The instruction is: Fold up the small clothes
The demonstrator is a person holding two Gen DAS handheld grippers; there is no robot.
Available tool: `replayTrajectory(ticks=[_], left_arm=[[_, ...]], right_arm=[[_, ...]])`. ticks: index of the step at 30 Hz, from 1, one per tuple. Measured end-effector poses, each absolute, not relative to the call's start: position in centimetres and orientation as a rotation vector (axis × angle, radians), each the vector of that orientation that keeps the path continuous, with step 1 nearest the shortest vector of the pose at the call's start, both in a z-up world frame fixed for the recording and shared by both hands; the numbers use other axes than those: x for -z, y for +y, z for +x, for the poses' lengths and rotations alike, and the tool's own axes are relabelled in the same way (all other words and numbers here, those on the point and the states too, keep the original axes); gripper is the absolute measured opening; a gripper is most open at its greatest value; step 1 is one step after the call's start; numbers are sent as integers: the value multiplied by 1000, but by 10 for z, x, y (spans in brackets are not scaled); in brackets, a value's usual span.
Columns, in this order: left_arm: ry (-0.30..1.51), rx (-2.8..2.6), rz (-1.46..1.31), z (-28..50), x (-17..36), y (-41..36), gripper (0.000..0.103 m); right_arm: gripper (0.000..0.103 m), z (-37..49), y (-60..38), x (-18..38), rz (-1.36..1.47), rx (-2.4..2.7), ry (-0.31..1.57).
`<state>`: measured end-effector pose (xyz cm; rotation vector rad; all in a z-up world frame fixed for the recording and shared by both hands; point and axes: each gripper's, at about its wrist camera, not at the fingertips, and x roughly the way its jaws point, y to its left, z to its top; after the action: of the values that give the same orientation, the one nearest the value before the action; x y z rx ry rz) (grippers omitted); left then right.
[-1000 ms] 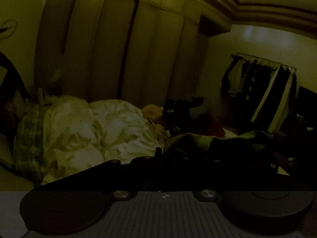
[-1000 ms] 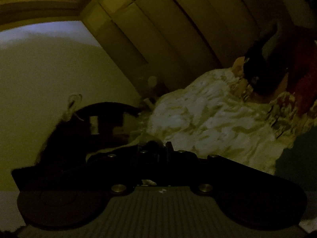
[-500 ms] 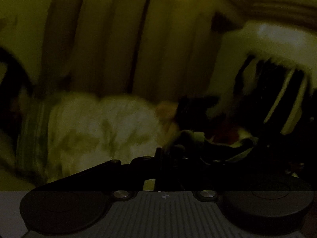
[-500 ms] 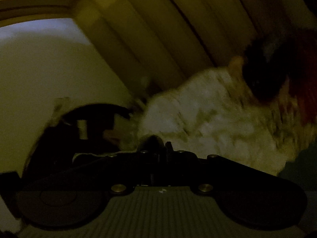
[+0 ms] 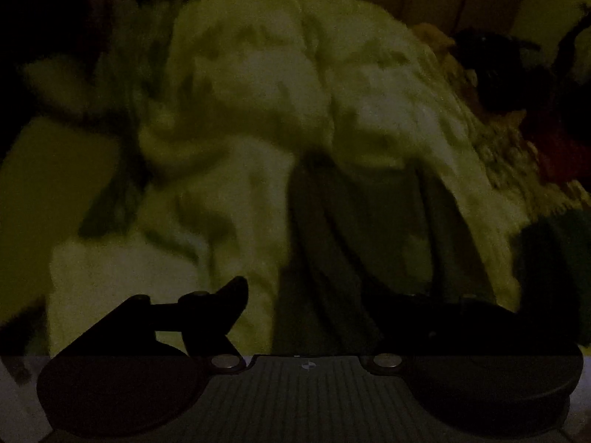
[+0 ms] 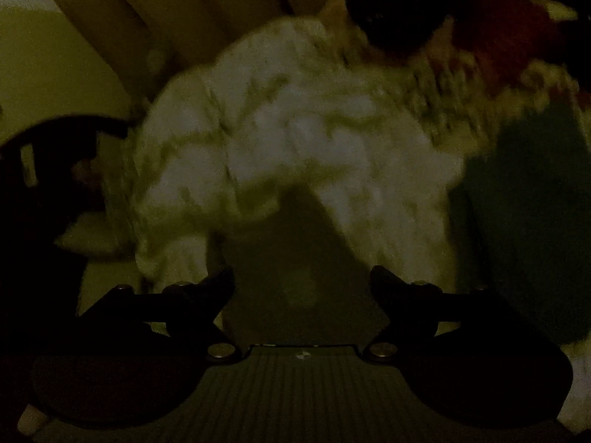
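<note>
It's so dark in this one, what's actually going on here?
A person holds a claw in each hand over a bed with a pale rumpled quilt. Both the left claw and right claw are open, holding nothing. A dark garment lies on the quilt just ahead of each. No fold is under way; the frames are dim and blurred.

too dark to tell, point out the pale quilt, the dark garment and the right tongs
pale quilt point(image 6: 295, 129), right wrist view, its lit middle
dark garment point(image 5: 354, 221), left wrist view, its upper folds
right tongs point(image 6: 302, 288), right wrist view, gap between fingertips
</note>
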<state>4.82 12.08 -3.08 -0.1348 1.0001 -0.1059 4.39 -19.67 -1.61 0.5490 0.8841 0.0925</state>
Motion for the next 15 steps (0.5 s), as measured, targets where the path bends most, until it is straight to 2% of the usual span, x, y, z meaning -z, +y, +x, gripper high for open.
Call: replayTrajectory(ticks=[2, 9, 15], left_arm=[[1034, 148, -114, 33, 38, 112, 103], [1171, 258, -61, -8, 74, 75, 103], [1247, 319, -41, -37, 110, 51, 103]], right_arm=[[72, 36, -198, 28, 508, -72, 934], [74, 2, -213, 61, 444, -17, 1054], [74, -22, -226, 96, 532, 26, 1179]])
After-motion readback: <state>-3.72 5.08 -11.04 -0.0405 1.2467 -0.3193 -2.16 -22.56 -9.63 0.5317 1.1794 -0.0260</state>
